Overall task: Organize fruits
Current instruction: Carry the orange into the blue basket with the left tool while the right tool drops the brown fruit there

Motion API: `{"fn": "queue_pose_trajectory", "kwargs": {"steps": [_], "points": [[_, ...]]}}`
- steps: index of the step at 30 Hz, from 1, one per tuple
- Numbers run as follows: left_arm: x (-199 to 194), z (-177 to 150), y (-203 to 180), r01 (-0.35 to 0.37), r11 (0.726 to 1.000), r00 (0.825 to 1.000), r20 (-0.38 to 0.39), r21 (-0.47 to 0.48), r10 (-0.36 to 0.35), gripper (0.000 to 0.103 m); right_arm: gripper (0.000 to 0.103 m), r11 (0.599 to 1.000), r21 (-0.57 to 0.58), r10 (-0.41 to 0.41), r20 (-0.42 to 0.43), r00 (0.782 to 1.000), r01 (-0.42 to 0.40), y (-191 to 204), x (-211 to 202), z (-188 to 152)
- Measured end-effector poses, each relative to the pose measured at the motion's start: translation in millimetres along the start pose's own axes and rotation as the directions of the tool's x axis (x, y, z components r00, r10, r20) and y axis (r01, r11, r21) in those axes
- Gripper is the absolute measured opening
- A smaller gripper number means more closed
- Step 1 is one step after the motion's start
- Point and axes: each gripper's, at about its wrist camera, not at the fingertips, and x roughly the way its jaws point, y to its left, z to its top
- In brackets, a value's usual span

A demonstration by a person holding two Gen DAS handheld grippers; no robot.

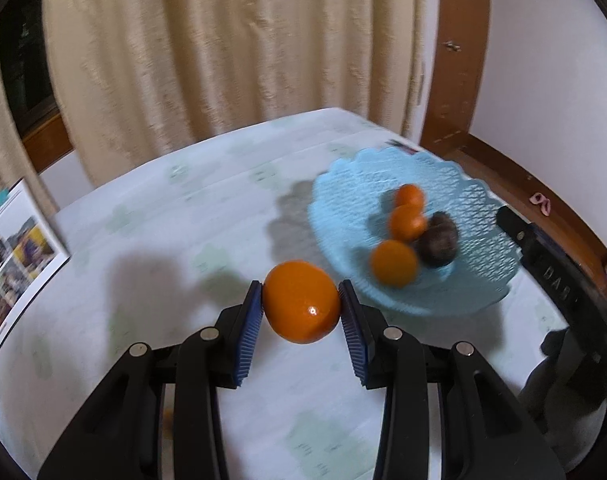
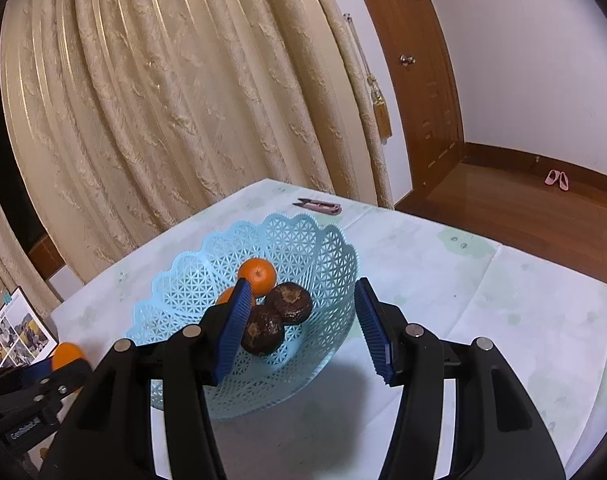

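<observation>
My left gripper is shut on an orange, held between its blue pads above the table, left of and short of the basket. The light-blue lattice basket holds three smaller oranges and a dark brown fruit. In the right wrist view my right gripper stands open over the near side of the basket, nothing between its fingers. Below it lie two dark fruits and an orange; another orange is partly hidden by a finger. The held orange shows at lower left.
The table wears a pale patterned cloth. A photo booklet lies at its left edge, and small pink clippers lie beyond the basket. Cream curtains hang behind the table. A wooden door and floor are to the right.
</observation>
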Motion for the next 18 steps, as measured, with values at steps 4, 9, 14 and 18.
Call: {"fn": "queue_pose_trajectory", "kwargs": {"steps": [4, 9, 14, 18], "points": [[7.1, 11.4, -18.5, 0.043, 0.999, 0.999, 0.014, 0.019, -0.044, 0.039, 0.055, 1.0, -0.001, -0.005, 0.017, 1.0, 0.005, 0.8, -2.8, 0.4], [13.2, 15.1, -32.2, 0.071, 0.997, 0.997, 0.012, 0.034, -0.071, 0.039, 0.055, 1.0, -0.001, -0.01, 0.033, 0.999, 0.01, 1.3, -5.3, 1.2], [20.3, 17.1, -44.8, 0.097, 0.994, 0.995, 0.007, 0.043, -0.097, 0.039, 0.063, 0.999, 0.03, -0.024, 0.06, 0.998, 0.022, -3.9, -9.6, 3.4], [22.4, 18.0, -54.7, 0.14, 0.989, 0.99, 0.005, 0.047, -0.14, 0.039, 0.065, 0.998, 0.047, -0.035, 0.079, 0.996, 0.031, -8.1, -12.9, 4.6]]}}
